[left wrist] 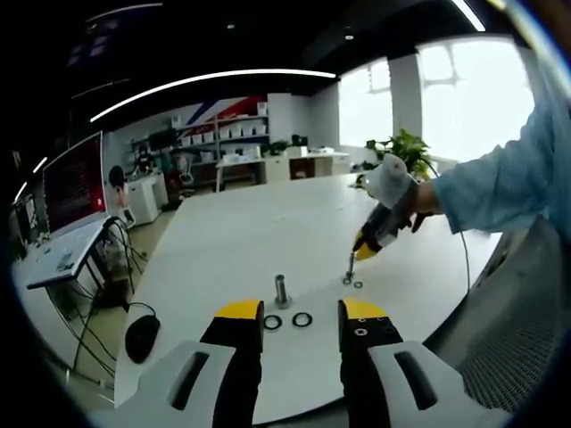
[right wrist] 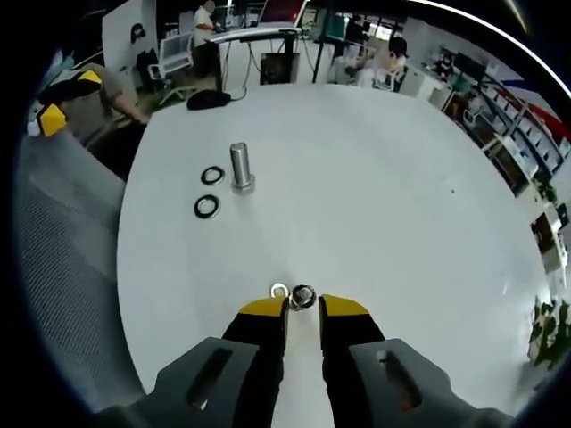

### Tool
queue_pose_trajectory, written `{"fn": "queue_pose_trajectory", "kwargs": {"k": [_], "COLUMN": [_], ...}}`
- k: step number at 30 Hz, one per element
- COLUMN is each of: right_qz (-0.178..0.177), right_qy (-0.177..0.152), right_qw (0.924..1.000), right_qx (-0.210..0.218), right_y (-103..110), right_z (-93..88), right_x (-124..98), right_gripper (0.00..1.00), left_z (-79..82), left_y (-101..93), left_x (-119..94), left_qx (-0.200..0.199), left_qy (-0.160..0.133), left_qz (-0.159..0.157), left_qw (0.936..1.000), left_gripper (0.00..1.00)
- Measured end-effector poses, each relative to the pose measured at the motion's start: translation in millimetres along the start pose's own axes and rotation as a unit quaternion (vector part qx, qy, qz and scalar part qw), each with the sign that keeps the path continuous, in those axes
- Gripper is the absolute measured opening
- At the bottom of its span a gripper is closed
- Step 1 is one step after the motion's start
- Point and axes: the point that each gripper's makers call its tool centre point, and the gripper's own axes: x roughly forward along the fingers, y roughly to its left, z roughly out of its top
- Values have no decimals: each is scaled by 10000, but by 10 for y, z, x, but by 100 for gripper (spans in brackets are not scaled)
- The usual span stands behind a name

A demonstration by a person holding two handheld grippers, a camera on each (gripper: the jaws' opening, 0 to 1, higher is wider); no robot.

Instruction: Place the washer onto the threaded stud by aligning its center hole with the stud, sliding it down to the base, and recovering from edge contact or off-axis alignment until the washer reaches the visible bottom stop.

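On the round white table (right wrist: 375, 205), the right gripper (right wrist: 302, 308), its yellow-tipped jaws slightly parted and gripping nothing, sits just above a small upright threaded stud (right wrist: 303, 295) beside a silver washer (right wrist: 279, 290). The left gripper (left wrist: 301, 314) hangs wide apart near a steel bolt (left wrist: 282, 291) and two black rings (left wrist: 287, 320). No legible writing.

An open-plan office doubling as a lab space: a large white table (left wrist: 268, 232) is standing in the foreground, while a big monitor (left wrist: 73, 183) is glowing on a desk at far left. Shelves of boxes (left wrist: 223, 134) are lining the far wall, people are working at distant desks (right wrist: 250, 34), and a potted plant (left wrist: 406, 147) is catching daylight by bright windows (left wrist: 464, 89).
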Motion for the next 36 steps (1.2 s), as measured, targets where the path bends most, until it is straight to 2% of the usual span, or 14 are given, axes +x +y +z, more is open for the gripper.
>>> {"fn": "queue_pose_trajectory", "kwargs": {"k": [16,36], "right_qz": [27,201], "right_qy": [43,225], "right_qw": [9999,9994], "right_qx": [92,163], "right_y": [39,176], "right_z": [-48,-159], "right_x": [-3,115], "right_gripper": [16,16], "left_z": [8,4], "left_y": [-9,0], "left_x": [-4,-5], "left_qx": [3,-4], "left_qy": [-8,-9], "left_qz": [-4,6], "left_qw": [10000,10000], "left_gripper": [31,31]}}
